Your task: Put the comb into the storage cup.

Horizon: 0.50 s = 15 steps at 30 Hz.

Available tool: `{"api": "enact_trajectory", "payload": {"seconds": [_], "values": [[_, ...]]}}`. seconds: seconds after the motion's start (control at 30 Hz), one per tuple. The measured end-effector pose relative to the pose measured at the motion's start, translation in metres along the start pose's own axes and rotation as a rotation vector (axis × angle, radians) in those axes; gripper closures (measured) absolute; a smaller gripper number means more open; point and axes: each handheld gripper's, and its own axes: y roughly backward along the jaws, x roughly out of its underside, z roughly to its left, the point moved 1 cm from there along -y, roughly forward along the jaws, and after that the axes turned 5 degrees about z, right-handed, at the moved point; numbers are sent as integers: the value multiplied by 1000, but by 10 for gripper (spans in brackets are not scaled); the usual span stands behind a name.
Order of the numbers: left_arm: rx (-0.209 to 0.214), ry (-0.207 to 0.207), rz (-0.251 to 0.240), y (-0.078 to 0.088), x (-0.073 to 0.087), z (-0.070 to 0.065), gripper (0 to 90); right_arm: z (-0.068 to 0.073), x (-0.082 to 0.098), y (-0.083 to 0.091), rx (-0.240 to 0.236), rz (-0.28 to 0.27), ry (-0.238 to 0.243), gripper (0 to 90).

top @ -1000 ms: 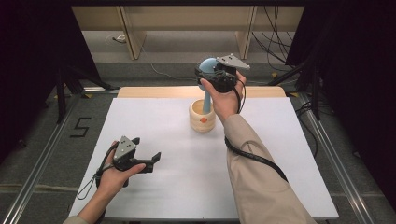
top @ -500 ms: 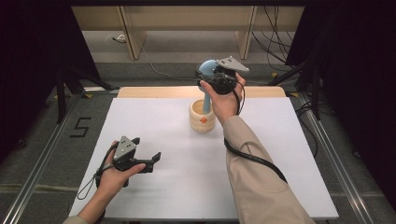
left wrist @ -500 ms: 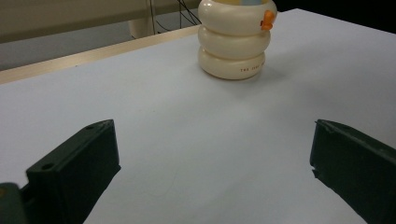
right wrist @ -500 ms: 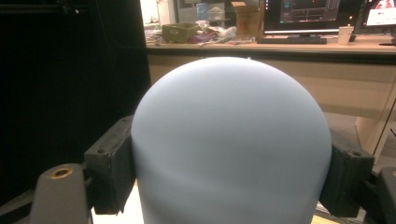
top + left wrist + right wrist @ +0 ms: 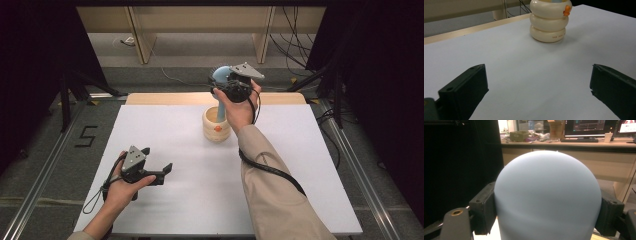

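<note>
White tabletop, dark curtains both sides. Cream ribbed holder (image 5: 216,125) sits at 12 o'clock w/ a blue hairbrush (image 5: 220,82) standing in it, handle down. Right gripper (image 5: 231,85) pinches the brush head. Left gripper (image 5: 156,170), 7 o'clock, jaws spread, nothing btwn them. Risk: rounded head could slip; an off-axis pull could tip the holder.

Pale blue brush (image 5: 220,75), cream holder (image 5: 216,125), orange spot.
</note>
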Motion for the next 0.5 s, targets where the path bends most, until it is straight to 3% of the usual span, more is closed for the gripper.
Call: {"api": "enact_trajectory", "payload": {"seconds": [0.5], "values": [[2,-2,3,-1,1,0,12,-1,10,-8,6,14,8,213]]}}
